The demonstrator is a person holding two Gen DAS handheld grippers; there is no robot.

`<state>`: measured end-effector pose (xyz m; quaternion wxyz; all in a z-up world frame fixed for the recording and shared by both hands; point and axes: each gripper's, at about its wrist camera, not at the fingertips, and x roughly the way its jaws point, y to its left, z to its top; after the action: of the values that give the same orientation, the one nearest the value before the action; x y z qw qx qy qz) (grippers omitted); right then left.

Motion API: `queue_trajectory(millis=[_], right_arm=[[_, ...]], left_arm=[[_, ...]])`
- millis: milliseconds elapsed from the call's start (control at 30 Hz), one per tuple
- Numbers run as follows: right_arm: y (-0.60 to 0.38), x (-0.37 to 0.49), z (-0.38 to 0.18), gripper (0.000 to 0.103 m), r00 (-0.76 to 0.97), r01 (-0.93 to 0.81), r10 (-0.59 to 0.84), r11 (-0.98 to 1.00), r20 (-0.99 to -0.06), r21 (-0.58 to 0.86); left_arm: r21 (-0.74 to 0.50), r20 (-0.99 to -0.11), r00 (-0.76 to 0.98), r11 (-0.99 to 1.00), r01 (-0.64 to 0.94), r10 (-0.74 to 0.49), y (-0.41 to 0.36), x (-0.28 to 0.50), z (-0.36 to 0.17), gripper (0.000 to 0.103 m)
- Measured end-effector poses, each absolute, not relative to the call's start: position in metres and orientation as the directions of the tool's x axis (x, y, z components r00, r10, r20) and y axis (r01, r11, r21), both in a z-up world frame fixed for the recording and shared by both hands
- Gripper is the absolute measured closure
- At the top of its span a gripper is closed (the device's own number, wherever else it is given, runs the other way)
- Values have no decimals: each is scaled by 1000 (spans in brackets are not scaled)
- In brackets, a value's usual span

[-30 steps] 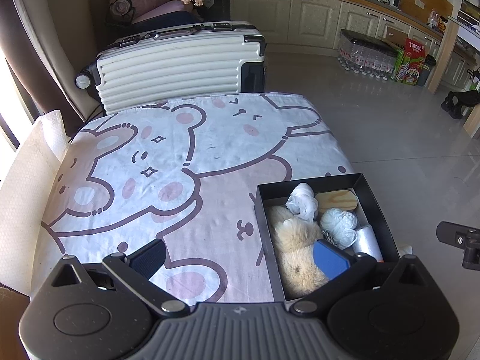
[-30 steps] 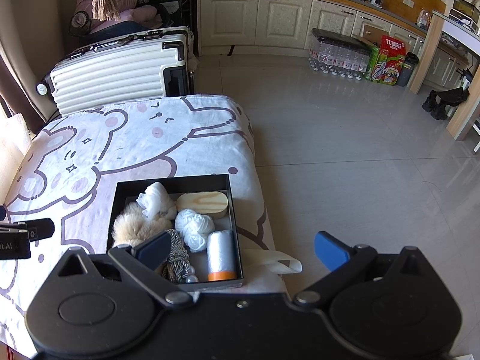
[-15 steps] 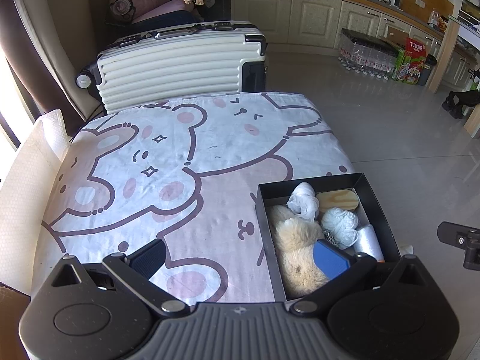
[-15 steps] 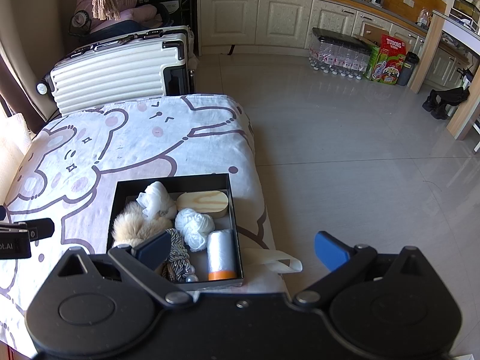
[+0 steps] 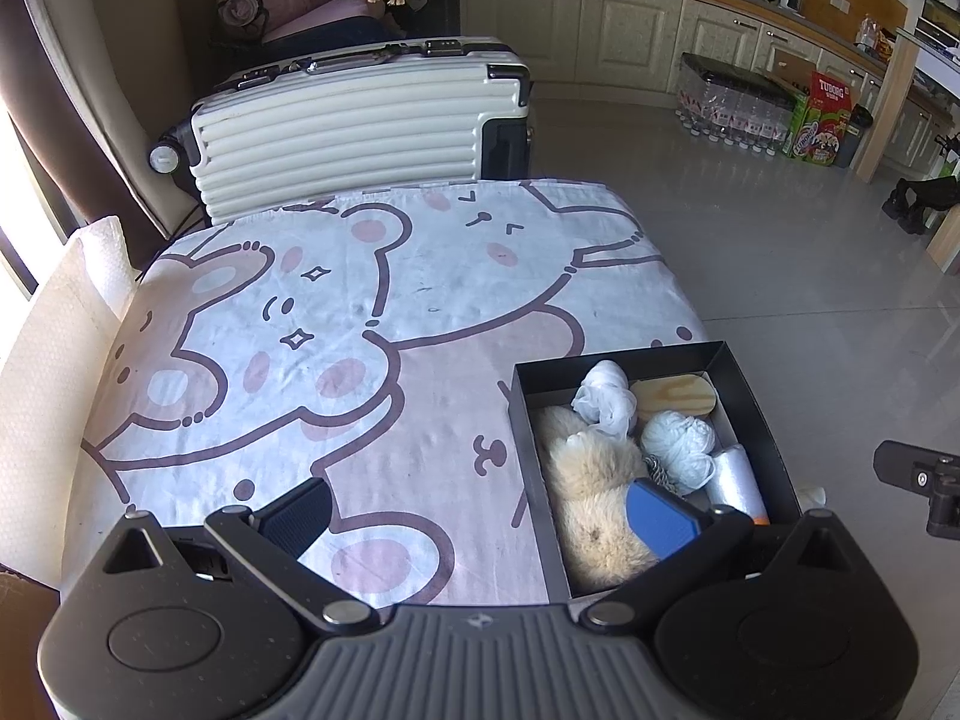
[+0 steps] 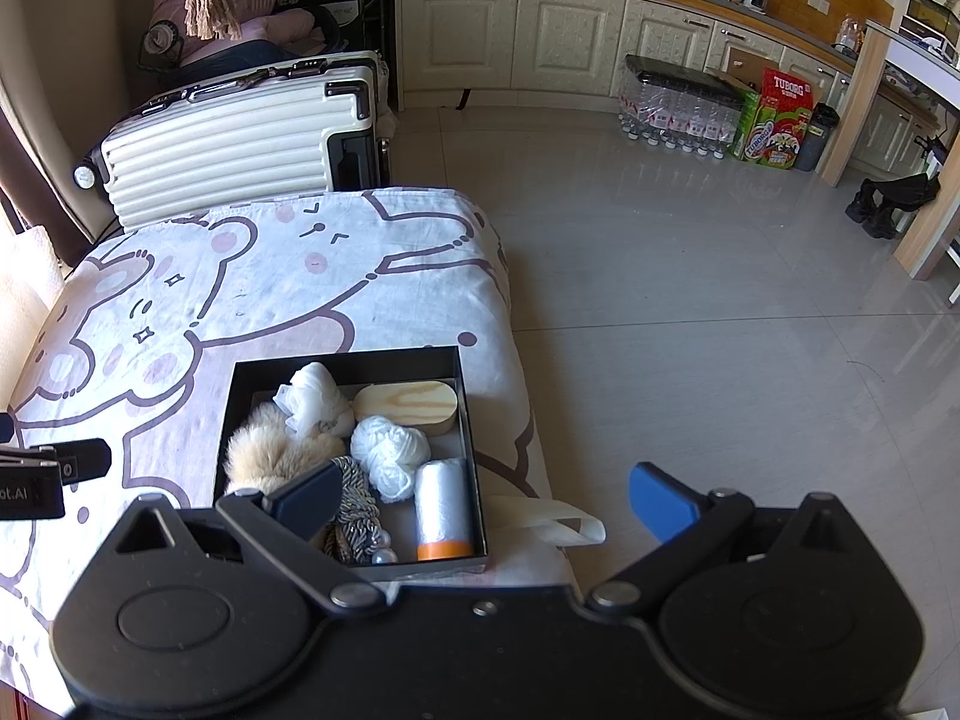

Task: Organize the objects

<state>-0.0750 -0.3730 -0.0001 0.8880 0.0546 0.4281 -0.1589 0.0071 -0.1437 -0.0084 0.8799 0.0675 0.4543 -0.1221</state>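
A black open box [image 6: 345,363] sits at the near right corner of a table with a bear-print cloth [image 6: 252,276]; it also shows in the left wrist view [image 5: 618,354]. Inside lie a tan furry toy [image 6: 270,456], a white cloth wad [image 6: 312,396], a wooden oval case [image 6: 408,405], a white yarn ball [image 6: 390,450], a plastic roll with an orange end [image 6: 441,507] and a grey braided cord [image 6: 354,510]. My left gripper [image 5: 480,510] is open and empty, over the cloth and the box's near left part. My right gripper [image 6: 480,495] is open and empty, spanning the box's near right corner and the floor.
A cream hard-shell suitcase [image 5: 360,126] lies behind the table. A white padded sheet [image 5: 54,348] hangs at the table's left. A white strap [image 6: 564,525] hangs off the table beside the box. Grey tiled floor [image 6: 690,300] lies to the right, with cabinets, water bottles and a carton [image 6: 774,120] beyond.
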Motion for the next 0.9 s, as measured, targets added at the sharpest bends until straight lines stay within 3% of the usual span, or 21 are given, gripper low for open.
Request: queue_trajectory(millis=[900], right_arm=[[-373,-76,-1,0,582,328,-235,944,-778,-39]], left_arm=[[8,-815,559,962,274,-152,-144,8,-8,0]])
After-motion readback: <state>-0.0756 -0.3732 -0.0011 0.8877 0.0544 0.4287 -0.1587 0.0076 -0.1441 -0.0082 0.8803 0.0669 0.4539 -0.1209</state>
